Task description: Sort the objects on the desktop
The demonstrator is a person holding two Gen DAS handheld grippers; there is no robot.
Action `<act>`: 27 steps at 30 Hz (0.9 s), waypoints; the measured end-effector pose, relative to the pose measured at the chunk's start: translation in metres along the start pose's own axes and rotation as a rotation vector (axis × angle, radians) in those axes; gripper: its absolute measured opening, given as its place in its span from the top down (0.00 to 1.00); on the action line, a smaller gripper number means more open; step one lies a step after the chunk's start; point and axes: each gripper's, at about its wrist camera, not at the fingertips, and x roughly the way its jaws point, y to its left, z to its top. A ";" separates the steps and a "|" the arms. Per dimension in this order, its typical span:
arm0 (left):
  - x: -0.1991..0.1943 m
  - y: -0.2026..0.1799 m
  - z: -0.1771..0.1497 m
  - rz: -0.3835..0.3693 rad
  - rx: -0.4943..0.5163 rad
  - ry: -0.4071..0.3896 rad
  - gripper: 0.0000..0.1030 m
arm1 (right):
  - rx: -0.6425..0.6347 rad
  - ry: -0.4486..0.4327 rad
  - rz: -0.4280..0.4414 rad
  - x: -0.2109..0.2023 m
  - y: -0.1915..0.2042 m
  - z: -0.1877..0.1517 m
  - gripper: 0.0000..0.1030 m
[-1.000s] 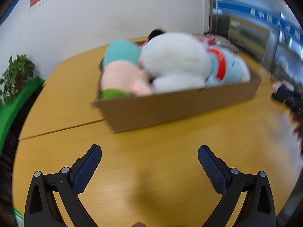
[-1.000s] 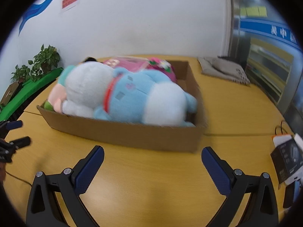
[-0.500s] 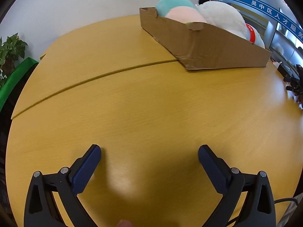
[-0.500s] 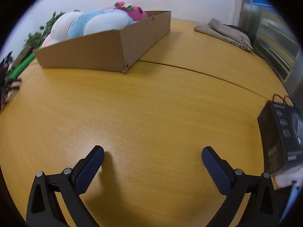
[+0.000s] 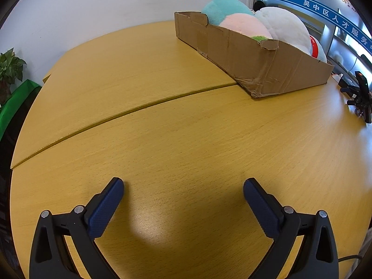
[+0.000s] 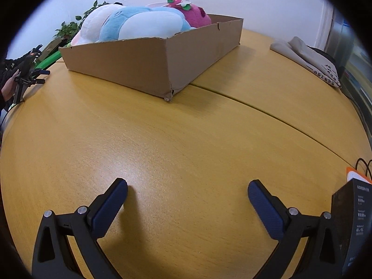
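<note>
A shallow cardboard box [image 5: 267, 69] stands on the wooden table [image 5: 174, 127], filled with plush toys: a teal and pink one [image 5: 234, 16] and a white one [image 5: 283, 28]. In the right wrist view the box [image 6: 144, 67] holds a blue and white plush [image 6: 144, 25] and a magenta strawberry plush [image 6: 197, 16]. My left gripper [image 5: 183, 193] is open and empty, low over bare table well short of the box. My right gripper [image 6: 187, 193] is open and empty, low over the table. Each gripper shows small in the other's view, the right one [image 5: 359, 95] and the left one [image 6: 28, 74].
A black product box [image 6: 351, 223] stands right beside my right gripper's right finger, with an orange and white box [image 6: 357, 176] and a cable behind it. A folded grey cloth bag [image 6: 309, 58] lies far right. Potted plants [image 5: 9, 69] stand beyond the table's left edge.
Both grippers have dropped low and pulled back from the box over the last second, swinging apart to its two sides. Since half a second ago the views barely shift. Both stay open.
</note>
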 end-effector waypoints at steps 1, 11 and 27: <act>-0.001 0.000 -0.001 0.000 0.000 0.000 0.00 | -0.003 0.000 0.003 0.000 -0.001 0.001 0.00; 0.001 0.000 -0.001 0.001 0.003 -0.003 0.00 | -0.013 -0.005 0.004 -0.001 0.002 0.000 0.00; 0.002 0.000 -0.001 0.001 0.006 -0.005 0.00 | -0.015 -0.008 0.004 0.002 0.000 0.002 0.00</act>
